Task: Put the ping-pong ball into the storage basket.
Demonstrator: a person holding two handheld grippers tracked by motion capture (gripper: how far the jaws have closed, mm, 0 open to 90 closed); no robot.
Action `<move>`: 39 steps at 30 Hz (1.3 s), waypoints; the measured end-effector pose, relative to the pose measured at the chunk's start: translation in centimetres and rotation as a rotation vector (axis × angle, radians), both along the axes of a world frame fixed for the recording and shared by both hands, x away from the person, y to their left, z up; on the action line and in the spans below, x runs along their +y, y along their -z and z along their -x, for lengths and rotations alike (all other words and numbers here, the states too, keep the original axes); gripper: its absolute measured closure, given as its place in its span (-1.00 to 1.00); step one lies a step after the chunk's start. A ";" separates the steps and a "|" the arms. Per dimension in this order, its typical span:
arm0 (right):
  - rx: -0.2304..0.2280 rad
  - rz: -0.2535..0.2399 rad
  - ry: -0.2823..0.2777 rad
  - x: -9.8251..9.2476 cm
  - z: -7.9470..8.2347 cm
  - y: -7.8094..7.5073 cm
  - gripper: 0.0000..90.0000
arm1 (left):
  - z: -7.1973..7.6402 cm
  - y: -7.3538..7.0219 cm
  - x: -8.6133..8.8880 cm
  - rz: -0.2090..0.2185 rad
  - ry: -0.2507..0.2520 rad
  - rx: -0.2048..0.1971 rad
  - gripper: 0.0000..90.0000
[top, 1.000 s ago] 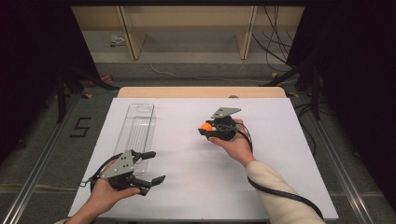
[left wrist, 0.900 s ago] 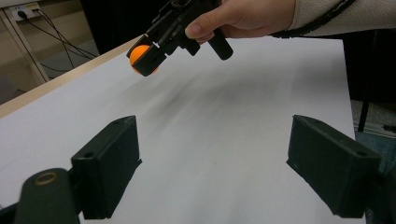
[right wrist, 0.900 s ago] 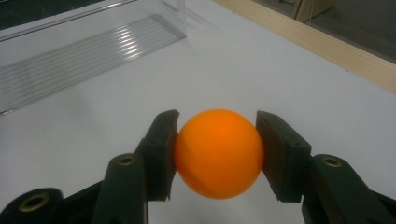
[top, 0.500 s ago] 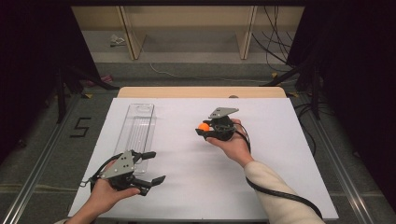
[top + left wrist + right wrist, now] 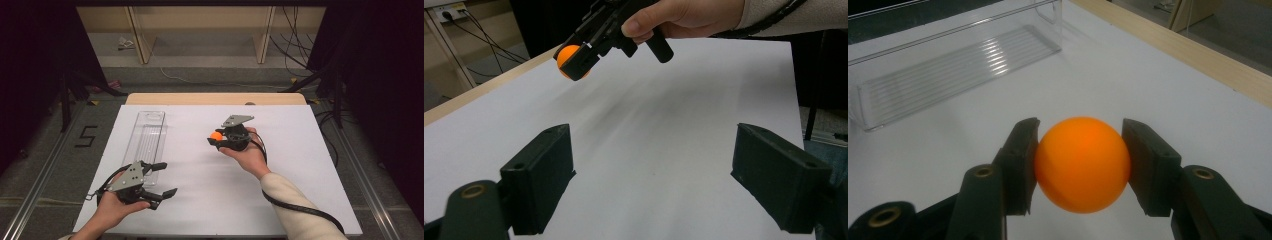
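High view: right tongs (image 5: pixel 216 138) clamp an orange ball (image 5: pixel 216 135) above the white counter (image 5: pixel 300 165); left tongs (image 5: pixel 161 179) gape apart near a clear tray (image 5: pixel 146 137).

The white desk (image 5: pixel 300 170) lies bare across its middle and right, open for passing. A clear plastic tray (image 5: pixel 146 140) stands along the left side, its near end just beside the left claw (image 5: pixel 162 180), blocking that lane.
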State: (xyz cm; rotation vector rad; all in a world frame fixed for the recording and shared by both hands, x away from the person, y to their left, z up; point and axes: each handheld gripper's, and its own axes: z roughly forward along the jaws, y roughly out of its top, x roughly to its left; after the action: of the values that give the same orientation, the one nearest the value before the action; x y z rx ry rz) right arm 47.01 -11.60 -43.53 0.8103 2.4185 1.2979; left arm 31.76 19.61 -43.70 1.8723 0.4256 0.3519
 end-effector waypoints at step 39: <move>-0.008 -0.009 -0.037 2.1 0.4 -0.7 0.14 | 0.0 0.0 0.0 -0.001 -0.001 0.001 -0.64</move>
State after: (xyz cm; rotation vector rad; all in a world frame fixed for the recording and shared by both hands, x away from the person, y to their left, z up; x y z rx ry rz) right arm 46.61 -9.49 -42.86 0.7654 2.4342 1.3237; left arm 31.74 19.62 -43.72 1.8735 0.4269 0.3514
